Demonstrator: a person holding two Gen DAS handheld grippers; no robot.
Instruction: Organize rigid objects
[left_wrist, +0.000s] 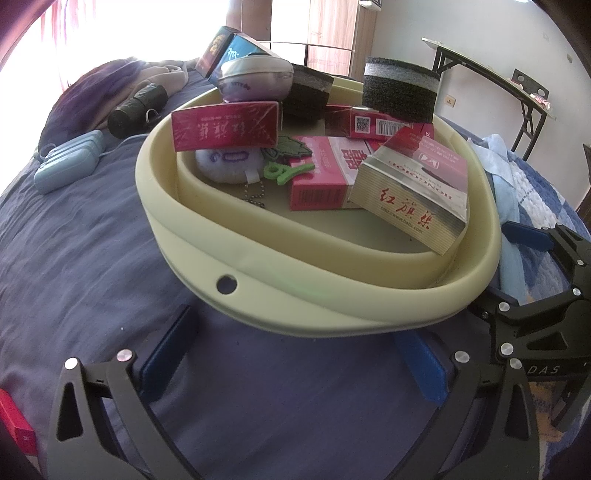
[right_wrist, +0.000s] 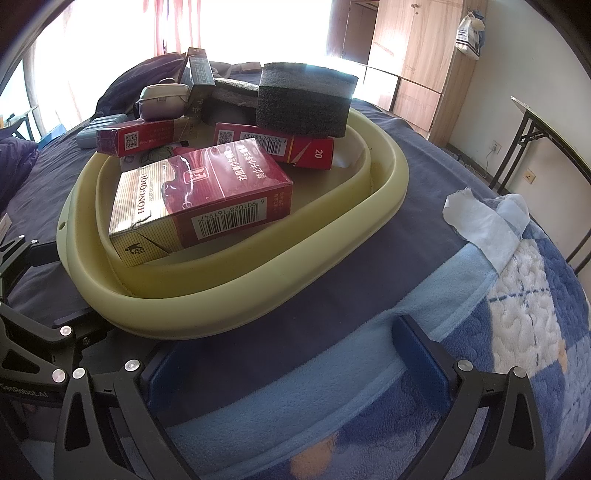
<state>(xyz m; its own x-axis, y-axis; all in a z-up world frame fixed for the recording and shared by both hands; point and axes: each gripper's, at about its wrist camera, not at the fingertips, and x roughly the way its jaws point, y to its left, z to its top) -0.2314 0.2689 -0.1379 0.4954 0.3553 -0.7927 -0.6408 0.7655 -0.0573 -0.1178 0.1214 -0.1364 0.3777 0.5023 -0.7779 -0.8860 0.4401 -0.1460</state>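
Both grippers sit low on the bed at the near side of a pale yellow-green basin (left_wrist: 258, 254): the left gripper (left_wrist: 295, 363) has its blue-padded fingers (left_wrist: 168, 354) spread wide with nothing between them, resting on the dark blue sheet (left_wrist: 74, 258) just short of the basin's rim, and the right gripper (right_wrist: 295, 365) is likewise wide open and empty, over a blue-and-white fleece blanket (right_wrist: 517, 314), beside the basin. Inside the basin the rigid things are piled together: a gold-and-maroon cigarette pack (right_wrist: 199, 199) lies tilted against the near wall, a pink-red pack (left_wrist: 321, 173) lies flat behind it, another red pack (left_wrist: 225, 125) is propped on the far left rim, and a further red pack (right_wrist: 273, 144) carries a grey-and-black foam block (right_wrist: 304, 99) on top. A small white plush keychain (left_wrist: 225, 164) and a green charm (left_wrist: 280, 171) lie on the basin floor. A grey pouch (left_wrist: 255, 79) perches at the back. Off to the left on the sheet lie a pale blue case (left_wrist: 68, 160) and a black folded umbrella (left_wrist: 136, 107), well apart from the basin.
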